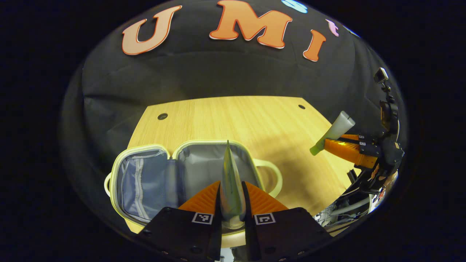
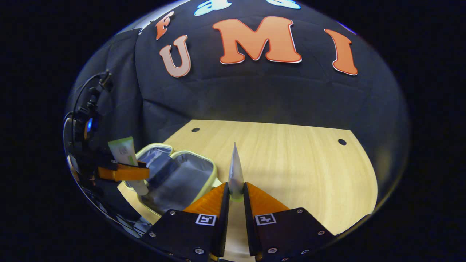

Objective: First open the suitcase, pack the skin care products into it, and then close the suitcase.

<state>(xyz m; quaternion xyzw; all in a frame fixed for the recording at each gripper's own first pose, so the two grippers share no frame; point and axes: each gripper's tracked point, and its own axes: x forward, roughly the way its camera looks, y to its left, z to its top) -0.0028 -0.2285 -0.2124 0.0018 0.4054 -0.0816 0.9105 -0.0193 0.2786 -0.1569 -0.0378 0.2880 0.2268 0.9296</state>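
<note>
Suitcase point(image 1: 153, 178) lay open on the wooden table point(image 1: 255, 123), grey lining up, both halves flat. Left gripper point(image 1: 232, 198) hung above it, clenched on a green tube point(image 1: 231, 182) standing edge-on between the fingers. Right gripper point(image 2: 236, 194), well apart over bare wood, pinched a pale tube point(image 2: 235, 171) likewise.

My claws have orange ribbed fingers point(image 1: 207, 198) on black bodies bearing black-and-white square markers point(image 1: 202, 218). The suitcase point(image 1: 145, 178) is pale yellow-green outside, grey-blue inside, on a light wood-grain table point(image 1: 255, 120). My tubes are pale green point(image 2: 123, 149) and silvery-grey point(image 2: 236, 171).
</note>
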